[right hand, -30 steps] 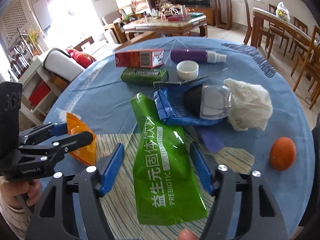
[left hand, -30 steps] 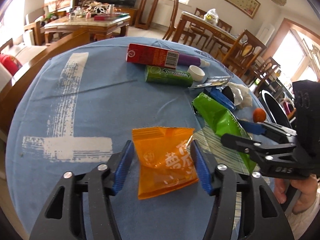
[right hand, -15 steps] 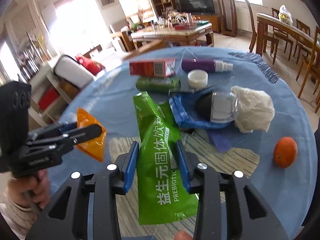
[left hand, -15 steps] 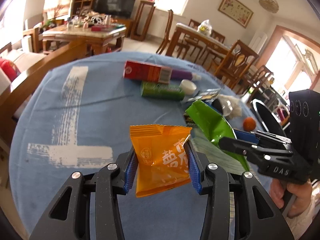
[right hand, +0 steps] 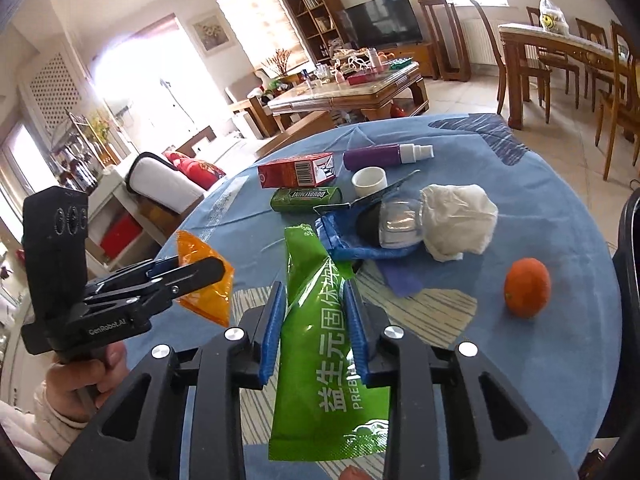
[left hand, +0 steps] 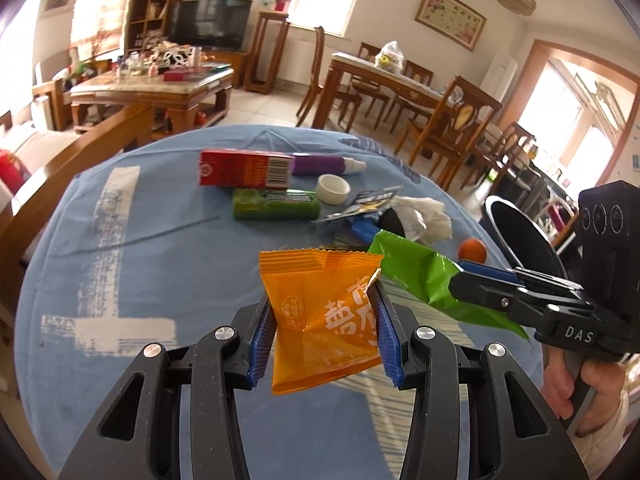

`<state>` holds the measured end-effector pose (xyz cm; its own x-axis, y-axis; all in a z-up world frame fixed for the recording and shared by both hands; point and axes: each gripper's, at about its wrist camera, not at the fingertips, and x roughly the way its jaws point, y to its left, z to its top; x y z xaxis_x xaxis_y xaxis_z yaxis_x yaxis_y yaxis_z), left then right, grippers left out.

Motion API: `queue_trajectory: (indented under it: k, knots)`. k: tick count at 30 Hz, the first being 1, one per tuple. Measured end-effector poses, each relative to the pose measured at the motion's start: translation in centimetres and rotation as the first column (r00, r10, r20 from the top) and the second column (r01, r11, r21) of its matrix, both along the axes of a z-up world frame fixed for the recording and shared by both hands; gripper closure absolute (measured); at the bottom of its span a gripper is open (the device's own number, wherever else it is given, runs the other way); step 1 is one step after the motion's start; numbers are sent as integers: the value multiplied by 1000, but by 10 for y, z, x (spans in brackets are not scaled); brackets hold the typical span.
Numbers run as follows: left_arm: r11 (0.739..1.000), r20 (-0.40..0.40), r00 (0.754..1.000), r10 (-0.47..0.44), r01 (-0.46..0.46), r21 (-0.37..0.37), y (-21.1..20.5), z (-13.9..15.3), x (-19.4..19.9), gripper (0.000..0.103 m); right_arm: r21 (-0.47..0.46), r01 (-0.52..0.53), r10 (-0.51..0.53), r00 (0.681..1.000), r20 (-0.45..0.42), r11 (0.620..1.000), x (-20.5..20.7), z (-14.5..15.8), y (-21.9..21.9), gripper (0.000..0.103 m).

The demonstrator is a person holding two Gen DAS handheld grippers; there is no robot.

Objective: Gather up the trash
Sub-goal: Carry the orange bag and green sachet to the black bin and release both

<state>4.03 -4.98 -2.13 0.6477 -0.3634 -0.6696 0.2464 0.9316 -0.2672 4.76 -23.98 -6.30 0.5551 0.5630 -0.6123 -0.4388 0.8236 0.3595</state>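
- Left tongs (left hand: 322, 322) clamp an orange snack packet (left hand: 320, 316), lifted above the blue tabletop (left hand: 140, 240).
- Right tongs (right hand: 316, 324), jaws closing, pinch a green probiotic pouch (right hand: 326, 344) raised off other trash.

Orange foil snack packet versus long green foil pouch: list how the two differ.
The orange foil snack packet is short and squarish; the long green foil pouch is narrow and creased. The left gripper holds the orange one; the right gripper, jaws closing, pinches the green. Both are lifted wrappers with printed Chinese characters.
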Motion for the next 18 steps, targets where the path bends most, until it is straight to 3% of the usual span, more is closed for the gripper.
queue_trajectory:
  k: [7, 9, 10, 14, 18]
  knots:
    - [1000, -3, 1000, -8, 8, 11, -11, -1, 3, 58, -149, -58, 50, 997, -61, 987, 3, -22, 16, 68]
    - [1000, -6, 1000, -5, 5, 12, -12, -2, 3, 58, -191, -63, 53, 997, -60, 980, 5, -26, 24, 51]
    - [1000, -6, 1000, -4, 4, 15, -12, -2, 3, 58, -206, -67, 55, 997, -62, 976, 5, -28, 27, 48]
    - [1000, -5, 1000, 9, -9, 24, -7, -1, 3, 58, -293, -94, 86, 996, -39, 951, 5, -35, 45, 47]
    - [999, -5, 1000, 23, -23, 22, -3, 0, 4, 58, -349, -112, 117, 993, -7, 930, 1, -36, 56, 60]
